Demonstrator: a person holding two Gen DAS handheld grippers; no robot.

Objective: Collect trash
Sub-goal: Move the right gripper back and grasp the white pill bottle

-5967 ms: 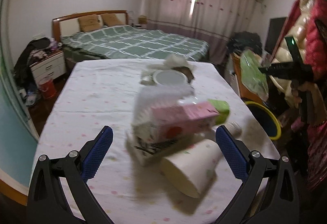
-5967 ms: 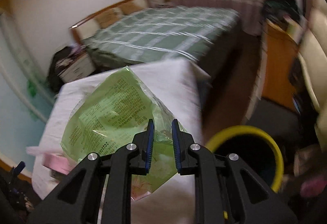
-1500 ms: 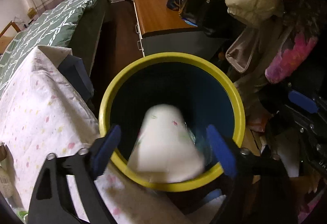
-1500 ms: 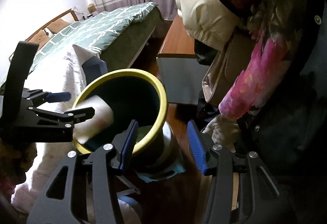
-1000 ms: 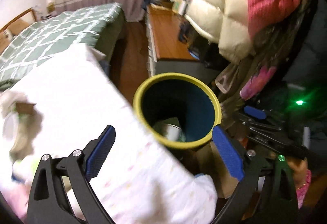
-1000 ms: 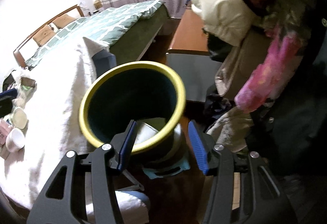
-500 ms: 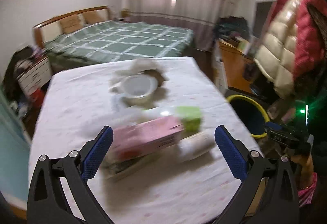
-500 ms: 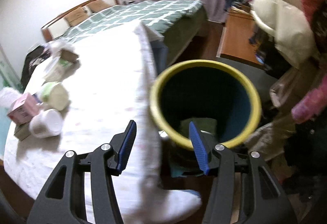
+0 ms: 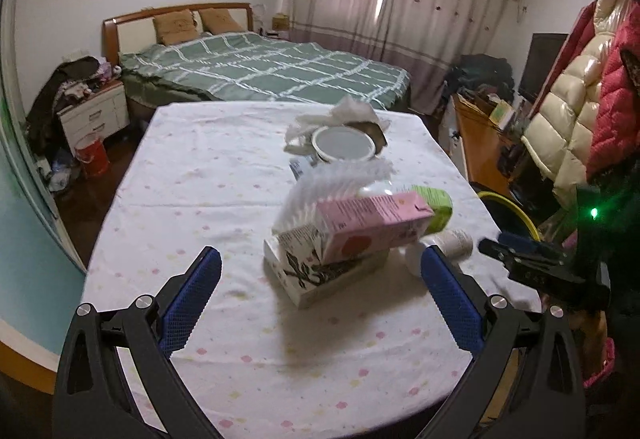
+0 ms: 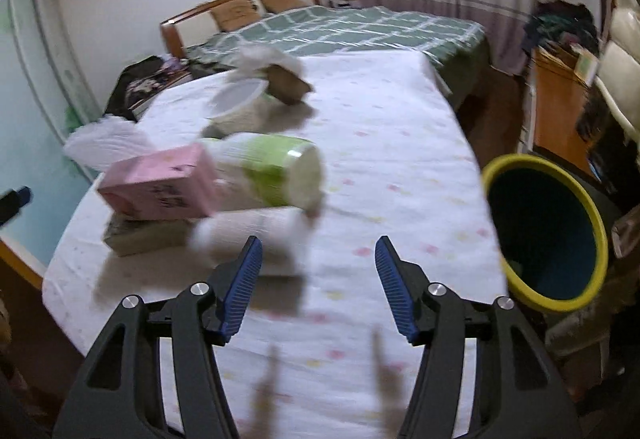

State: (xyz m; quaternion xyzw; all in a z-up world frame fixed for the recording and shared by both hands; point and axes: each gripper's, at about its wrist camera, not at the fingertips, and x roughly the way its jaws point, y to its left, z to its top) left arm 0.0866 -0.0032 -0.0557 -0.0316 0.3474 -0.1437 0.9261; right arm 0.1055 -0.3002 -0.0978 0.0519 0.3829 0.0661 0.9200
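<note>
- Left tongs [image 9: 320, 295] gape empty, swung back from the bin to the surface [image 9: 208, 199]; pink carton [image 9: 372, 225] lies just ahead.
- Right tongs [image 10: 318, 279] open, empty; white cup [image 10: 248, 235] just ahead-left, bin [image 10: 546, 227] right.
- The paper cup is binned; more trash remains.
</note>
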